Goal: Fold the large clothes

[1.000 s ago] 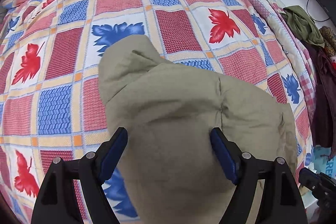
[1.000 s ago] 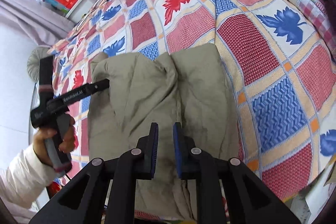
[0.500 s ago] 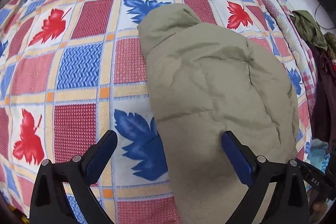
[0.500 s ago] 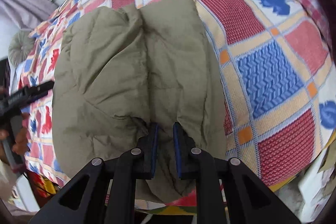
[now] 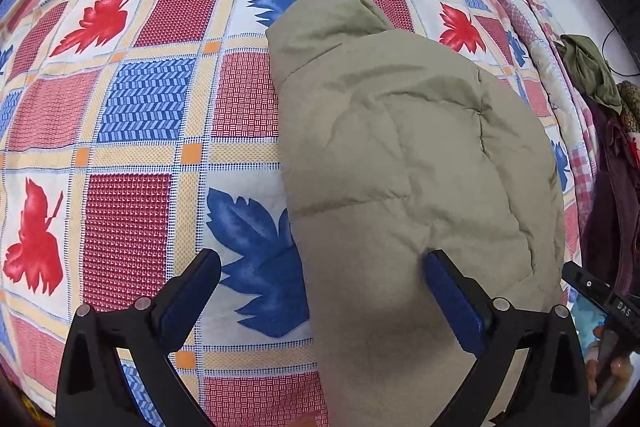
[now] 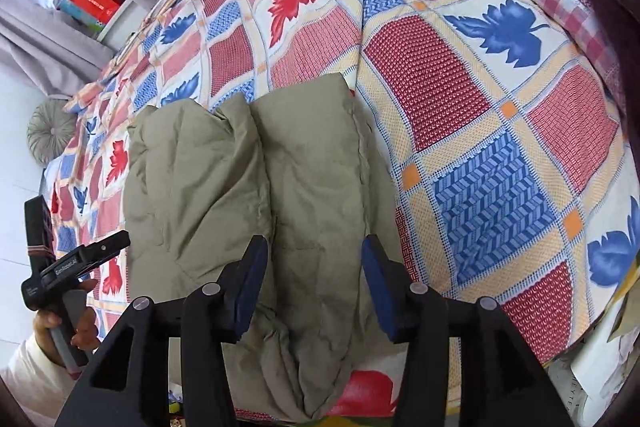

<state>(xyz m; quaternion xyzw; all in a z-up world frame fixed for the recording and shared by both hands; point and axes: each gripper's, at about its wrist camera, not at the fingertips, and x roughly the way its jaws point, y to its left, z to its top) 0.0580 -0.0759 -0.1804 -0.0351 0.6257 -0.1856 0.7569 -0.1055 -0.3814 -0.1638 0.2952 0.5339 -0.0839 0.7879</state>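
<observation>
Olive jacket [image 6: 312,187] under right hand-held gripper [image 6: 312,267]

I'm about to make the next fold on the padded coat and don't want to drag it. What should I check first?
1. Left tongs let go of the olive coat: ok, wide open, pads not pressing.
2. Right tongs let go: ok, opening, coat below between the jaws, unpinched.
3. Coat lies folded on the quilt: ok, a compact bundle.
4. Coat fully on the bed: cannot tell, its near end is hidden behind the tongs.
5. Quilt beside the coat free for folding: ok.
</observation>
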